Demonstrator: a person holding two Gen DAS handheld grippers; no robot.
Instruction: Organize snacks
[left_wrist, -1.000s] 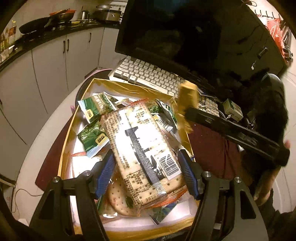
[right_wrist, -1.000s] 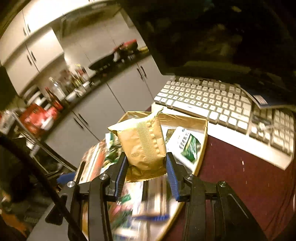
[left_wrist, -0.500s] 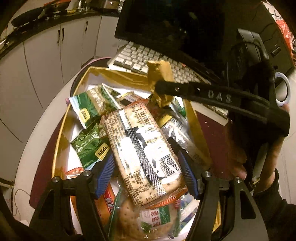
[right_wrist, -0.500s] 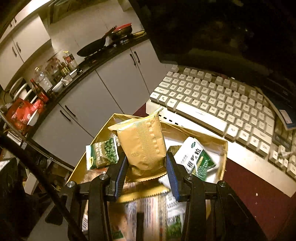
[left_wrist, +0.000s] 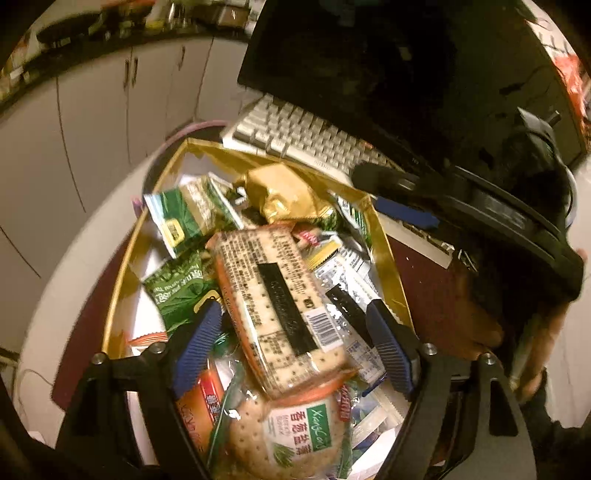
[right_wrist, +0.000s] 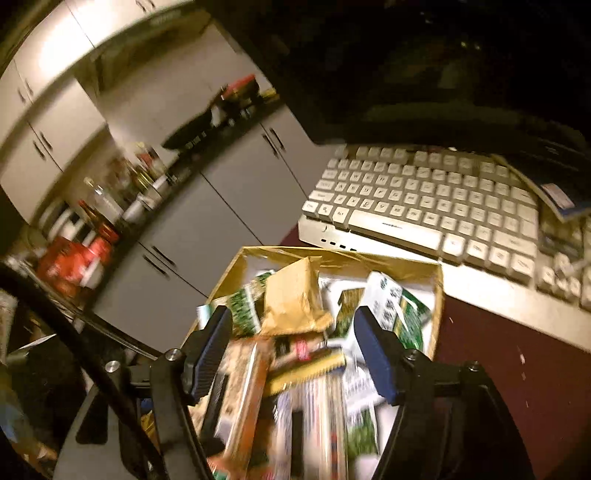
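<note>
Gold foil packet lying loose at far end of gold-rimmed box, on top of other snacks, near keyboard side. Same packet in right wrist view, crumpled, resting between green packs, clear of both right fingers.

Right gripper: jaws apart, nothing between pads, hovering over box middle. Seen from left wrist view as black body with blue pad, over right rim of box, between box and keyboard.

Left gripper: jaws wide apart, straddling long cracker pack without touching. Pack lies diagonal on the pile, barcode end toward right finger. Blue pads either side, gap visible both sides.

Round cracker pack with green-white label at near end, partly under long pack. Green snack bags along left side of box, one more below. Orange-red pack near left finger.

Box on dark red mat, keyboard just beyond, dark monitor behind. Right wrist view motion-blurred; lower pile details unreadable.
</note>
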